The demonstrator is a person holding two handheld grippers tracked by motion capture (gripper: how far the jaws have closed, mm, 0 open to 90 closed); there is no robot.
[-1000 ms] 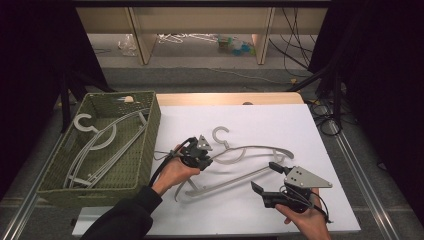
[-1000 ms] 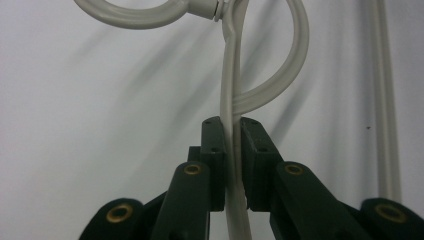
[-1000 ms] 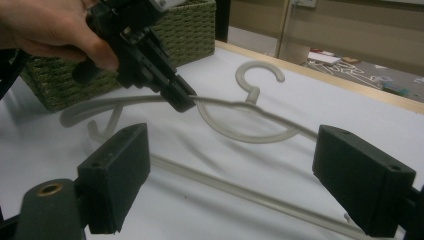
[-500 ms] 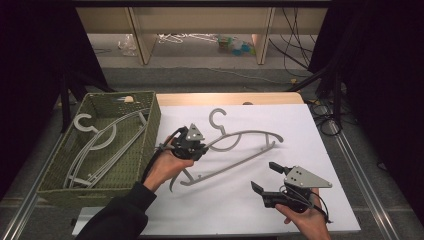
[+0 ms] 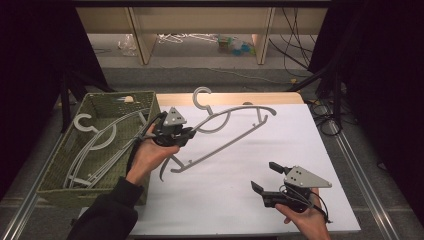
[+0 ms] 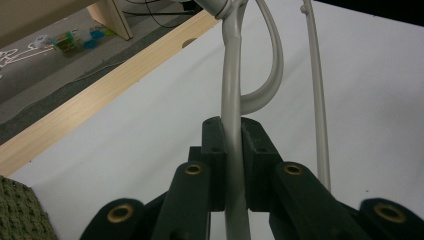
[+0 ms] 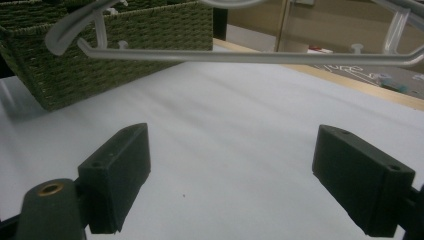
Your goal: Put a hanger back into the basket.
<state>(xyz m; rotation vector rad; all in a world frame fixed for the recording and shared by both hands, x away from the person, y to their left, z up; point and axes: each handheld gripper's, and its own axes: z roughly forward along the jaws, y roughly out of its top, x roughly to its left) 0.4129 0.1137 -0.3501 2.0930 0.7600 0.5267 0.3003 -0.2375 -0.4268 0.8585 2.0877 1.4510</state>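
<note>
Two grippers, one hanger in the air

Clamped on a grey plastic hanger (image 5: pixel 227 131), the left gripper (image 5: pixel 172 131) holds it lifted over the white table (image 5: pixel 300 140), just beside the green woven basket (image 5: pixel 65 175) where more hangers (image 5: pixel 97 147) lie. Near the table's front edge, the right gripper (image 5: pixel 272 180) rests with jaws wide apart, holding nothing

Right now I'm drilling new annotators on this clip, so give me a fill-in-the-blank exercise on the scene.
1. The left gripper is shut on a grey ____.
2. The right gripper has its jaws ____.
3. More hangers lie in the green woven ____.
4. The held hanger's hook points toward the table's ____ edge.

Missing words: hanger; open; basket; far
</note>
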